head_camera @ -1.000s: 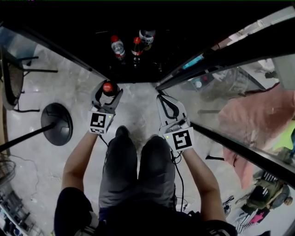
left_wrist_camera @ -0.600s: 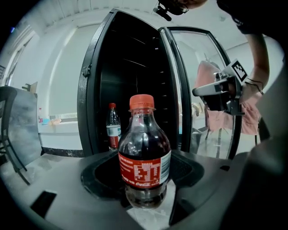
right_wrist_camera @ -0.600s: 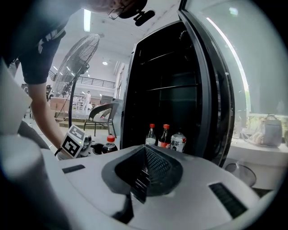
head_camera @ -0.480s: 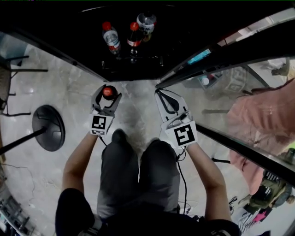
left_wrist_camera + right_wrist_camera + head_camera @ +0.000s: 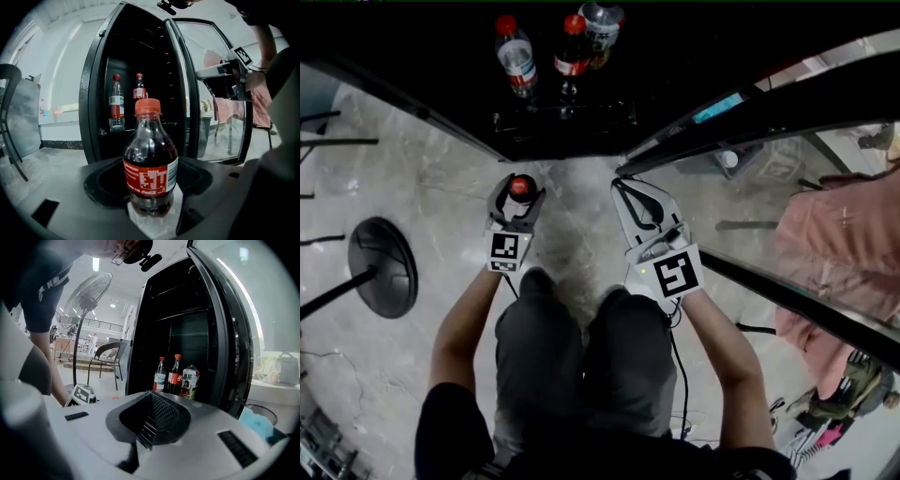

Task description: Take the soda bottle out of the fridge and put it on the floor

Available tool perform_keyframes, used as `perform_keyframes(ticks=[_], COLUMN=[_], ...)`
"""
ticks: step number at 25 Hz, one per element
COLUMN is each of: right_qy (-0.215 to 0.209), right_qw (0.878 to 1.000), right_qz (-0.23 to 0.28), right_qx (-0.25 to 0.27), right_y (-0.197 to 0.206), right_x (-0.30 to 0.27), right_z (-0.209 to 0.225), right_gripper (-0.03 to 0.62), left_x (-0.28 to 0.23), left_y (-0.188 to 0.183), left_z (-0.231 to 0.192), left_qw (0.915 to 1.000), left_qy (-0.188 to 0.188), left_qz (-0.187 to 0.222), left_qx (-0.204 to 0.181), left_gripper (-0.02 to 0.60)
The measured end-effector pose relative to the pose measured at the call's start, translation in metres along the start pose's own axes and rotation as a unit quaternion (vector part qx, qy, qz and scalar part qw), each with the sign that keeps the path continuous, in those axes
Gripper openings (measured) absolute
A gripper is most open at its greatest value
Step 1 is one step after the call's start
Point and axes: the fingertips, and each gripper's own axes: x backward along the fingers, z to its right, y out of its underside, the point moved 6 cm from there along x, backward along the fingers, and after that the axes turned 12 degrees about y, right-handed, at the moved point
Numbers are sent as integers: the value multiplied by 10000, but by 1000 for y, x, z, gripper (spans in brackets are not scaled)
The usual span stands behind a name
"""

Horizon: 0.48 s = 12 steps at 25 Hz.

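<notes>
Floor (image 5: 375, 375) of pale grey stone, mottled and faintly veined, runs under everything in the head view. At far left a flat round black base (image 5: 382, 267) with a thin pole rests on it, and thin dark chair legs (image 5: 328, 141) show above that.

Next come the left tongs (image 5: 517, 195), held low in front of the person's knees. Their jaws are closed round the soda bottle (image 5: 520, 186). It is a small clear plastic bottle of dark cola, upright, with a red cap and a red label. It is out of the fridge (image 5: 581, 122), in front of the open cabinet and above the stone. The left gripper view shows pale floor just under its base, but whether the base touches cannot be told.

The fridge is a tall black cabinet with a dark, matt interior. On its low shelf stand three more bottles close together. One is a clear bottle (image 5: 514, 56) with a red cap and a white and red label. The middle one is a dark cola bottle (image 5: 572, 54) with a red cap. The third is a fatter bottle (image 5: 602, 21) with a pale printed label.

The person's legs (image 5: 581, 347), in dark grey trousers, fill the middle foreground.

The right tongs (image 5: 626, 192) hang to the right of the bottle, apart from it, with jaws pressed together on nothing; ribbed black pads meet in the right gripper view. Beside them the fridge's glass door (image 5: 769, 178) stands open in a black frame, and a pink cloth (image 5: 844, 244) shows through it.
</notes>
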Motion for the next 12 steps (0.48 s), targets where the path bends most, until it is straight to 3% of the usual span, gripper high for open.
perform_keyframes(ticks=[12], right_qy=[-124], right_qw=[9999], right_qz=[53], right_qx=[92], right_y=[35], right_x=[-18], right_z=[-5], right_gripper=[18], left_x=[-36], left_y=[83], left_z=[-4], left_qw=[9993], left_qy=[-214], left_qz=[-93], left_qx=[276], left_gripper=[316])
